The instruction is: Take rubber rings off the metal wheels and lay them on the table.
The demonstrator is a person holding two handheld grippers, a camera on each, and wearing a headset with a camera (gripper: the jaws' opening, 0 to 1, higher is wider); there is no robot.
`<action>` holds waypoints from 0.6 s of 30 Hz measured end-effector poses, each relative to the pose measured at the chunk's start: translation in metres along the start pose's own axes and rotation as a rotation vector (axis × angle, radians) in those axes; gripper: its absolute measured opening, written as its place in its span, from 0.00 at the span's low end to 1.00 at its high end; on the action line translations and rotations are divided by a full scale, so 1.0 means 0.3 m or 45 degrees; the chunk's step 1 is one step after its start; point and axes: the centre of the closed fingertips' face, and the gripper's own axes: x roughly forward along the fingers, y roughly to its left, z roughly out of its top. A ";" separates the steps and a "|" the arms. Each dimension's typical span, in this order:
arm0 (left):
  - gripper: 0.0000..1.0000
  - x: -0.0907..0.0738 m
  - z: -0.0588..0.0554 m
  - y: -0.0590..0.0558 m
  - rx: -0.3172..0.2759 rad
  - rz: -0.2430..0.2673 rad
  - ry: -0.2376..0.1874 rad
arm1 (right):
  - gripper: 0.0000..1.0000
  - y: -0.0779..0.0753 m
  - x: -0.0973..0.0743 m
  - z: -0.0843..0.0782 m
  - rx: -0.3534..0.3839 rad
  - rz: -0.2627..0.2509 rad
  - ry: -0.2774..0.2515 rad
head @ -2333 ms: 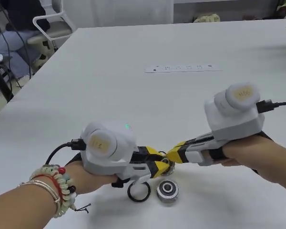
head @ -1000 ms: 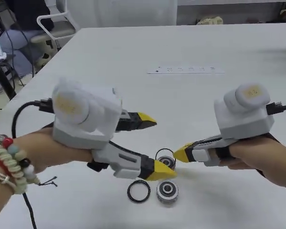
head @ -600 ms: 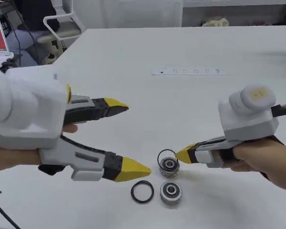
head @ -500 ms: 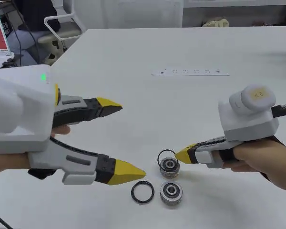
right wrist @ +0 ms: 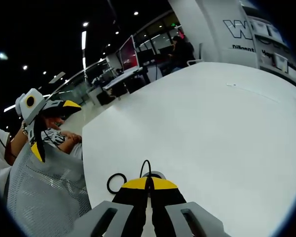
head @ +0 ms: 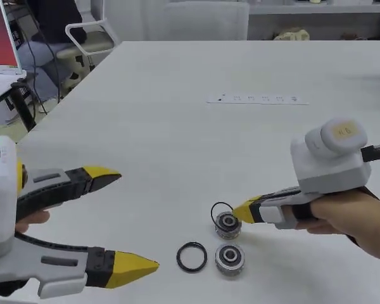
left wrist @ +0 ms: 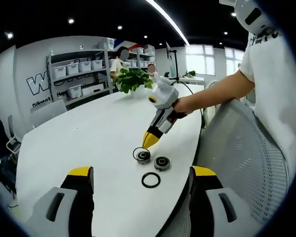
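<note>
The right gripper has its jaws pressed together on a thin rubber ring, which stands half lifted off the far metal wheel; a second wheel sits just nearer; a loose ring lies flat on the table to its left; the left gripper, jaws wide apart, hovers well to the left.

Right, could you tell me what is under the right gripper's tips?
A wheel, its ring standing up off it, pinched in the shut right gripper. In the right gripper view the jaws cover most of the wheel.
</note>
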 end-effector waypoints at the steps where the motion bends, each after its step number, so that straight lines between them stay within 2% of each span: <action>1: 0.77 0.002 -0.009 -0.004 -0.008 0.002 0.002 | 0.00 0.002 0.000 0.001 -0.001 0.002 0.000; 3: 0.78 0.009 -0.035 -0.015 -0.020 -0.001 0.022 | 0.00 0.004 0.000 0.004 -0.002 0.005 -0.003; 4: 0.78 0.011 -0.056 -0.018 -0.016 0.002 0.051 | 0.00 0.007 -0.001 0.008 -0.004 0.007 -0.006; 7: 0.78 0.013 -0.085 -0.022 -0.020 0.006 0.077 | 0.00 0.017 -0.004 0.019 -0.007 0.015 -0.019; 13: 0.78 0.013 -0.095 -0.017 -0.076 0.032 0.066 | 0.00 0.068 0.003 0.042 -0.032 0.058 -0.034; 18: 0.81 0.011 -0.101 -0.006 -0.095 0.061 0.066 | 0.00 0.115 0.013 0.051 -0.058 0.096 -0.034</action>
